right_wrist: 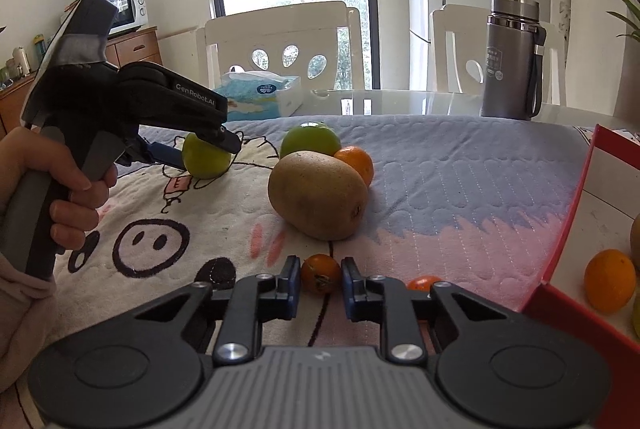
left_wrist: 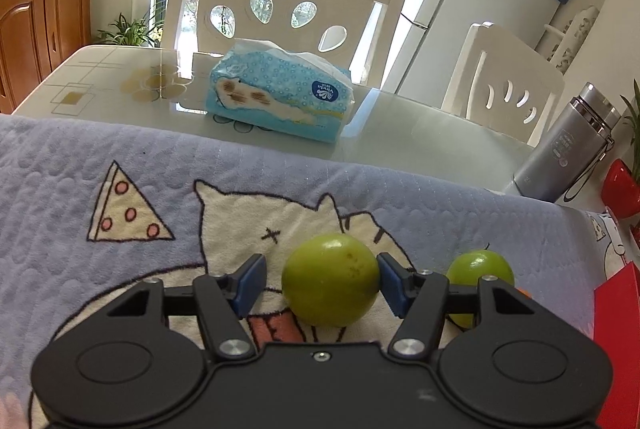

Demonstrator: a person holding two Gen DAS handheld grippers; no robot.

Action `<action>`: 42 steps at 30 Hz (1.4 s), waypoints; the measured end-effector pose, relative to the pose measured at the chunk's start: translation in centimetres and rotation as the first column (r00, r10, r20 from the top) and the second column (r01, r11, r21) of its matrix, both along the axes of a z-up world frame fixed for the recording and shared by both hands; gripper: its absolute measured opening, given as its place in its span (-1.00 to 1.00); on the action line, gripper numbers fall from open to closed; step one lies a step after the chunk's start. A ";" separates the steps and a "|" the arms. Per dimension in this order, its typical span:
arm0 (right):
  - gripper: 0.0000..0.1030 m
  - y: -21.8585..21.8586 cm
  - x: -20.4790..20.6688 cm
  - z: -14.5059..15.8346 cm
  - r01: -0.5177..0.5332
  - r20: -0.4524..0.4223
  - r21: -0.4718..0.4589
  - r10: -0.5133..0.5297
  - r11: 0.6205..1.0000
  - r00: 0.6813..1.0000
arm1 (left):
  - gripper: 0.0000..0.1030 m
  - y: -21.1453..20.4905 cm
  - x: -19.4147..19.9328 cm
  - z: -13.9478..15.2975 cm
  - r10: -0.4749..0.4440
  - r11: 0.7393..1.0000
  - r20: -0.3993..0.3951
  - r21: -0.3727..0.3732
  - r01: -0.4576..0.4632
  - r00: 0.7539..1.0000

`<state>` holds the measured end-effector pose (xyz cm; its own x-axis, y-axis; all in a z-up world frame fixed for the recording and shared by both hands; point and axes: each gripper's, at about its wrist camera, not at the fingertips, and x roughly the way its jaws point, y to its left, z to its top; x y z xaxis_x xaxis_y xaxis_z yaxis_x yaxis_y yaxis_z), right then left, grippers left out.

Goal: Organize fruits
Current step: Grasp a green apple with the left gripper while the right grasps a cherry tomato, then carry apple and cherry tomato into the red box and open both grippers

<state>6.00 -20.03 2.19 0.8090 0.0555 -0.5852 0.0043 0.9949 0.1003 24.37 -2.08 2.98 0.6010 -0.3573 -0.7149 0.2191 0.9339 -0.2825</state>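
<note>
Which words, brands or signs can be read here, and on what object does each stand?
"GenRobot.AI": on the left hand-held gripper, along its upper arm.
"Vinda": on the blue tissue pack, upside down in the left wrist view.
Grey flask: printed label, too small to read.

— Was the blanket [right_wrist: 440, 181] quilted, matt cloth?
— Yes; the kiwi [right_wrist: 318, 195] looked rough and dull, the far flask [right_wrist: 510, 57] brushed metal, the tabletop [left_wrist: 420, 133] glossy glass

Bright daylight floods from the window [right_wrist: 296, 1] at twelve o'clock, blowing out its panes; glare streaks the glass surface [left_wrist: 400, 133]; fisheye bending darkens the corners.
</note>
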 end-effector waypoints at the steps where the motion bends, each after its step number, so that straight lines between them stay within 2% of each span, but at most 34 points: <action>1: -0.55 0.0 -0.1 0.0 -0.003 0.002 0.003 0.003 1.000 1.000 | 0.18 0.1 0.0 0.1 -0.002 1.000 0.000 -0.010 0.002 1.000; 7: -0.55 -0.1 -0.2 0.2 -0.015 0.009 0.016 0.015 1.000 1.000 | 0.17 0.7 -0.2 0.4 0.021 0.998 -0.017 -0.052 -0.022 1.000; 24: -0.55 -0.8 -1.2 1.3 -0.002 0.051 0.052 0.000 0.999 0.999 | 0.17 -0.2 -1.6 2.5 -0.021 0.998 0.045 -0.059 0.024 0.999; 30: -0.55 -1.0 -1.7 1.7 0.004 0.061 0.055 -0.008 0.998 0.998 | 0.17 -0.8 -1.8 2.1 -0.032 0.999 0.027 -0.040 0.033 0.999; 36: -0.55 -3.6 -4.2 5.2 0.053 0.168 0.097 -0.069 0.994 0.983 | 0.17 -2.0 -4.1 5.0 -0.117 0.984 0.081 -0.125 0.126 0.990; 42: -0.55 -9.3 -8.1 7.7 0.171 0.218 0.145 -0.200 0.974 0.955 | 0.17 -6.2 -7.0 8.3 -0.215 0.966 0.140 -0.117 0.231 0.967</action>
<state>-2.08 -29.29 9.89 0.9235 -0.0487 -0.3806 0.1503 0.9585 0.2421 17.38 -8.30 11.24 0.5771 -0.5779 -0.5771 0.4589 0.8140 -0.3562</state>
